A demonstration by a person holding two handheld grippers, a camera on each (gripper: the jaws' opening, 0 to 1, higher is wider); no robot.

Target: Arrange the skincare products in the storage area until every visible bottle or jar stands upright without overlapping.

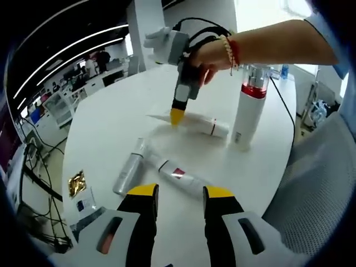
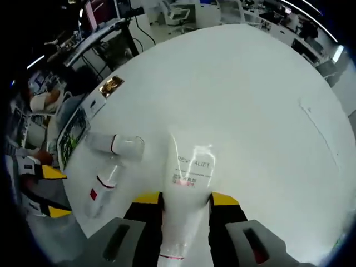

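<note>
- In the left gripper view, we saw the left gripper rising from the bottom of the frame, its yellow-tipped jaws spread apart with nothing between them.
- Just above those jaws lay a white tube with a red label, on its side, and to its left a silver bottle, also on its side; their upper ends nearly met.
- Higher, near the centre, a white tube lay flat on the white table, and the right gripper came down from the upper middle, held by a person's hand (a beaded bracelet at the wrist), its yellow tip on the tube's flat end.
- Right of that tube stood a tall white bottle with a red band and clear cap, upright.
- At lower left sat a gold foil packet.
- In the right gripper view, the right gripper rose from the bottom, jaws closed against the sides of the white tube, which ran up the centre and bore printed lettering.
- To its left lay the silver bottle and the white tube with a red label.
- The left gripper showed at the left edge; the gold foil packet lay at upper left.
</note>
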